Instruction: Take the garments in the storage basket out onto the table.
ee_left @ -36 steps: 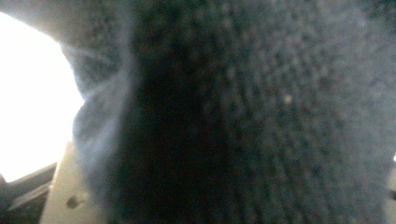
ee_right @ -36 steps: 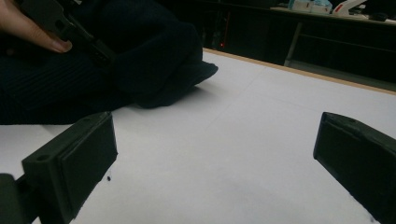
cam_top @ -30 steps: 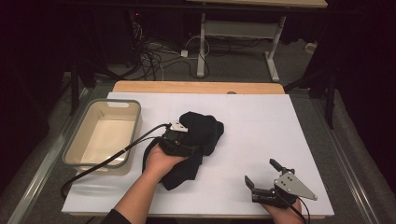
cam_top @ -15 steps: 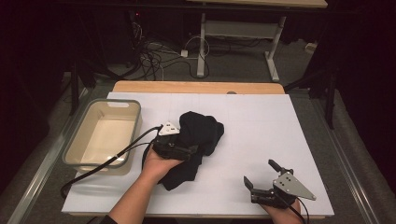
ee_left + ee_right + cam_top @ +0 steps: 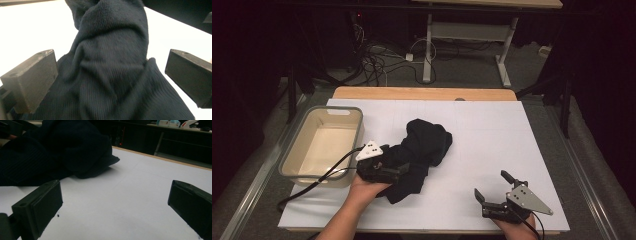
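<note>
Between the spread jaws of my left tool (image 5: pixel 110 82) lies a dark ribbed cloth (image 5: pixel 110 62), bunched in folds; the jaws stand wide on either side of it and are not clamped. In the high view that left tool (image 5: pixel 404 167) sits at the cloth's (image 5: pixel 422 147) near-left edge, on the white counter (image 5: pixel 492 135). Just left of this tool is a beige bin (image 5: pixel 294 150), with the tool's cable trailing along its near rim. My right tool (image 5: pixel 493 187) rests on the counter well to the right of the cloth, jaws open, holding nothing. From the right tool (image 5: pixel 112 207) the cloth (image 5: pixel 62 150) lies ahead and to the left.
</note>
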The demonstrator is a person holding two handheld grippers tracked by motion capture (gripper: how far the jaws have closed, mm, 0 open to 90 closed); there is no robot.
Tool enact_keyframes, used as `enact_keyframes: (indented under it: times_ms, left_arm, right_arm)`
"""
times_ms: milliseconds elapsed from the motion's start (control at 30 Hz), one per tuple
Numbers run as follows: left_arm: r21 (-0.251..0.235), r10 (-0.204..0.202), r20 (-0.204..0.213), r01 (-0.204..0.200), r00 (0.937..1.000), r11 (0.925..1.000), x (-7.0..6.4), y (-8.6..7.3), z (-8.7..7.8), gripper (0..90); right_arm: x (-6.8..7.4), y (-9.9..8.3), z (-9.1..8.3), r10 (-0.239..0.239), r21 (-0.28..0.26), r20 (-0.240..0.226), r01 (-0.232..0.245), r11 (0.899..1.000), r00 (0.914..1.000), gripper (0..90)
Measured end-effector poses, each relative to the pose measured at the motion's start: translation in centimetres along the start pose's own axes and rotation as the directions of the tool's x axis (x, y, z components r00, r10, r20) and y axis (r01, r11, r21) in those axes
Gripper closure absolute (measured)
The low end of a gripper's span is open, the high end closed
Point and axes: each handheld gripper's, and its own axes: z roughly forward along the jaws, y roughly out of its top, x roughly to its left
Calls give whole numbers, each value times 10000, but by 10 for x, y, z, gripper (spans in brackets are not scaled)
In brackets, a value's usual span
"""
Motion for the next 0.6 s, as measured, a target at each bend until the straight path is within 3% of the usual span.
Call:
enact_keyframes:
  times_ms: [167,300,467,600]
  left_arm:
    - [-419,-99,21,100,9999,9991,-6,-16,-20,0]
    - [-702,-169,314,190,9994,9974,-13,-31,-35,0]
    - [-901,-266,456,307,9986,9955,-19,-37,-49,0]
    - [-673,-256,301,276,9992,9974,-24,-51,-56,0]
  right_arm:
    - [1,0,1,-5,20,-58,5,10000,10000,0]
    - [6,0,3,-114,98,-138,116,9999,9998,0]
    - [8,0,5,-159,132,-192,162,9998,9997,0]
    - [11,0,6,-224,171,-297,229,9996,9993,0]
